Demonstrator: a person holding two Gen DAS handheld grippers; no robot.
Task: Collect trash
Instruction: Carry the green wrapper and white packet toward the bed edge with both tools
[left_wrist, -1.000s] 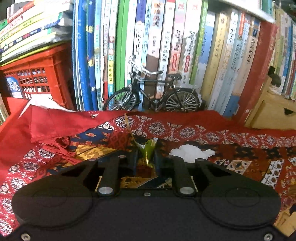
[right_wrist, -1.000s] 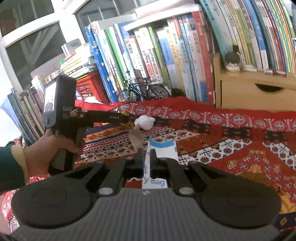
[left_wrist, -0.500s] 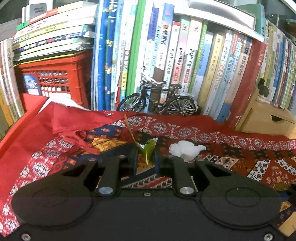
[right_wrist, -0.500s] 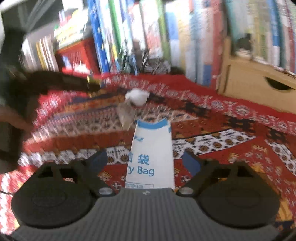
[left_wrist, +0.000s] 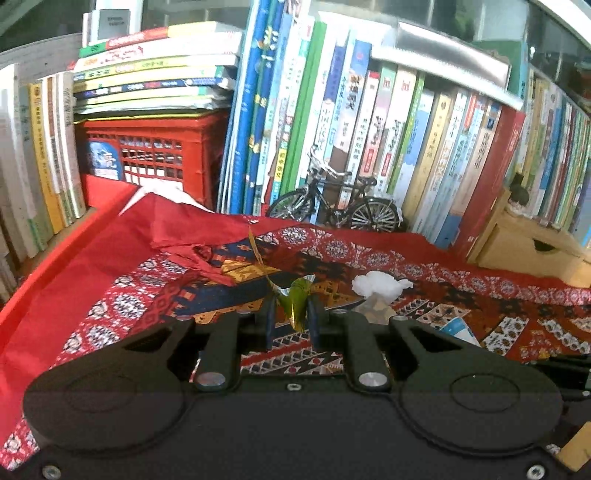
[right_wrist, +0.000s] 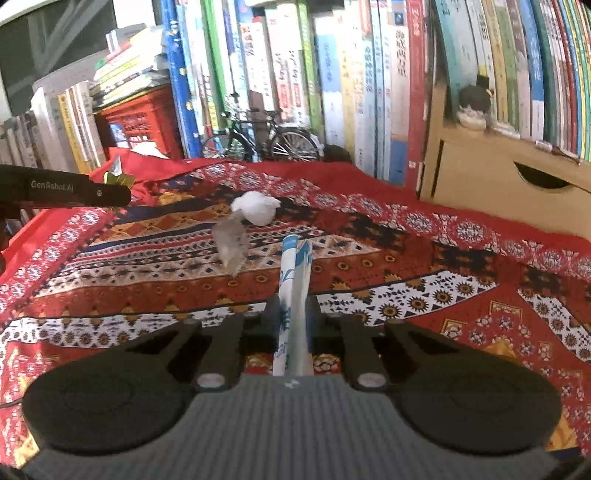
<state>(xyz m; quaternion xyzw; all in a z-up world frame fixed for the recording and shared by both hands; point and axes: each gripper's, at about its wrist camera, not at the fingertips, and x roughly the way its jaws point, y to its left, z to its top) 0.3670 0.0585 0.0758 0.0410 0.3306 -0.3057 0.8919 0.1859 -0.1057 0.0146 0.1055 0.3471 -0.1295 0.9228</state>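
Trash goes in the bag, and I am midway through that step. My left claw (left_wrist: 291, 317) is pinched shut on a green foil wrapper (left_wrist: 295, 301), held up off the cloth (left_wrist: 110, 295). My right claw (right_wrist: 293, 317) is clamped on the bag (right_wrist: 293, 280), a white and blue paper one, pressed flat between the fingers so I see only its edge; its mouth looks closed.

Next, by my guess, the two claws must meet: the bag's mouth needs opening or tilting toward the wrapper, then the left claw must come over it and let go. With the bag squeezed flat, that could be awkward, and the light foil may cling to a finger or flutter aside.

More trash waits on the cloth: a white tissue wad (right_wrist: 256, 208) and, touching it on the near side, a crumpled clear wrapper (right_wrist: 231, 245). Both lie ahead of the bag and between the two claws.

Surface is a table under a red patterned cloth, rucked up and folded back at the far left corner. Behind it runs a wall of upright books (left_wrist: 369, 129), a red crate (left_wrist: 147, 151) with more books stacked on top, a small model bicycle (left_wrist: 332, 206) at the books' foot, and a wooden drawer box (right_wrist: 509, 184) to the right.
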